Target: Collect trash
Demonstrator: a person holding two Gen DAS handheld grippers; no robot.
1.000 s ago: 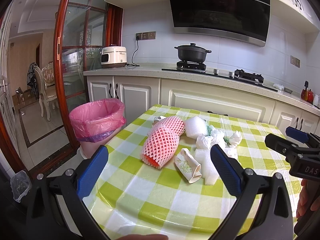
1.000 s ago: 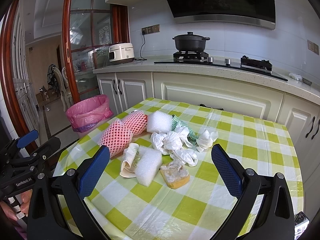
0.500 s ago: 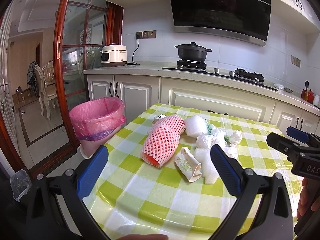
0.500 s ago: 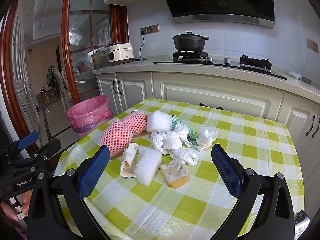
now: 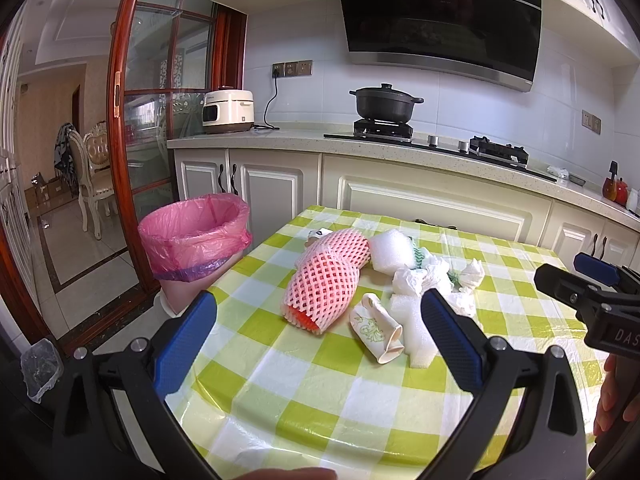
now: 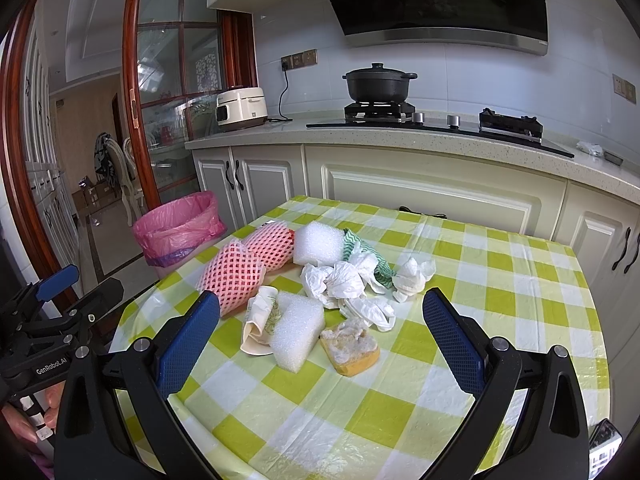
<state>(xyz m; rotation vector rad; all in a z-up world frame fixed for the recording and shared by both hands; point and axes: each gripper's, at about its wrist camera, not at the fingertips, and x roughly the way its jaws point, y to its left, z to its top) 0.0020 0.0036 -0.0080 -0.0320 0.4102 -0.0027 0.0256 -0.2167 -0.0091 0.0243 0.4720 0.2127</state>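
A heap of trash lies mid-table: two pink foam nets [image 5: 324, 280] [image 6: 240, 276], a crushed paper cup [image 5: 374, 330] [image 6: 260, 320], white foam blocks [image 6: 298, 330] [image 5: 392, 250], crumpled tissues [image 6: 344, 282], a green-striped cloth [image 6: 360, 248] and a yellow sponge [image 6: 352, 346]. A bin with a pink liner [image 5: 194, 240] [image 6: 178, 228] stands on the floor off the table's left edge. My left gripper [image 5: 318, 344] is open, nearest the lower pink net and the cup. My right gripper [image 6: 320, 338] is open, short of the foam block and sponge. Nothing is between either pair of fingers.
The table [image 5: 280, 380] wears a green-and-white checked cloth under clear plastic. Behind it runs a counter [image 6: 400, 136] with a black pot [image 6: 378, 84] on the stove and a rice cooker [image 5: 228, 110]. A wooden-framed glass door [image 5: 120, 120] stands left. A hand [image 5: 612, 400] holds each gripper.
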